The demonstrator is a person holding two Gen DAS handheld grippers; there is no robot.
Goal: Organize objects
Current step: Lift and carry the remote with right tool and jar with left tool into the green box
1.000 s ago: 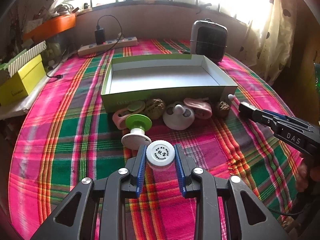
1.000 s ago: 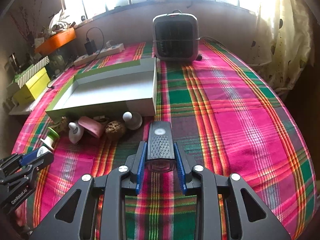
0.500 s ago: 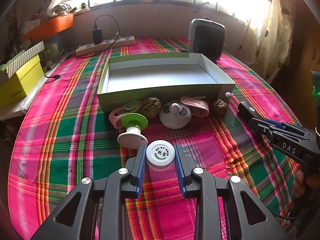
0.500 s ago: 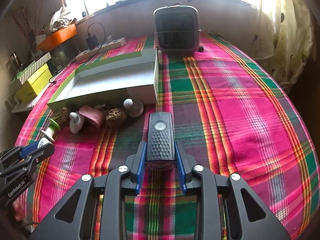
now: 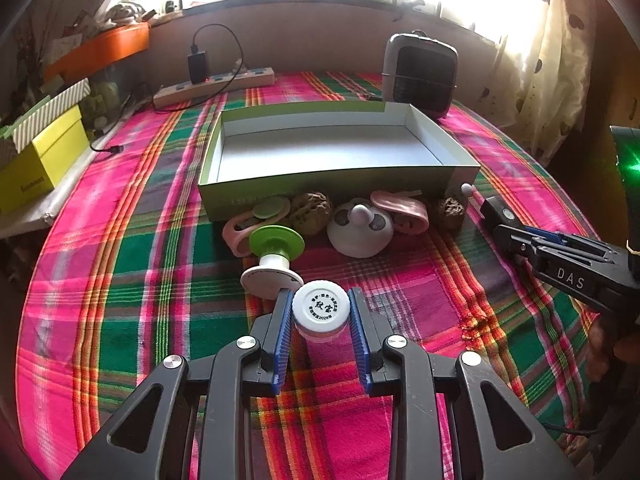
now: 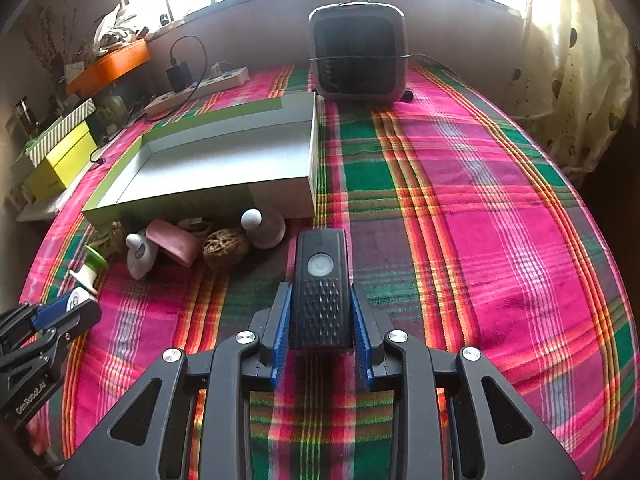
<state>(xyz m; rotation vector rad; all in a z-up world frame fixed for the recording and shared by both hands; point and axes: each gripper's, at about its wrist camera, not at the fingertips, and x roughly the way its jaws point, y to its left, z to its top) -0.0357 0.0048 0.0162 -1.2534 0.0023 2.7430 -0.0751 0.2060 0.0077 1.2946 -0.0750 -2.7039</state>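
Left gripper (image 5: 320, 312) pinches white-capped jar (image 5: 320, 309); right gripper (image 6: 321, 312) pinches black flashlight (image 6: 321, 280). Lift both clear, drop into green box (image 5: 336, 184) at 12 o'clock.

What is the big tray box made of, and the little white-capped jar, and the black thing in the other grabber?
The tray box looks like cardboard: thin folded walls, matte grey inside, green outside. The jar seems to be plastic, with a smooth white printed cap; its body is mostly hidden. The black device looks like hard matte plastic, with a bumpy textured grip and a round button.
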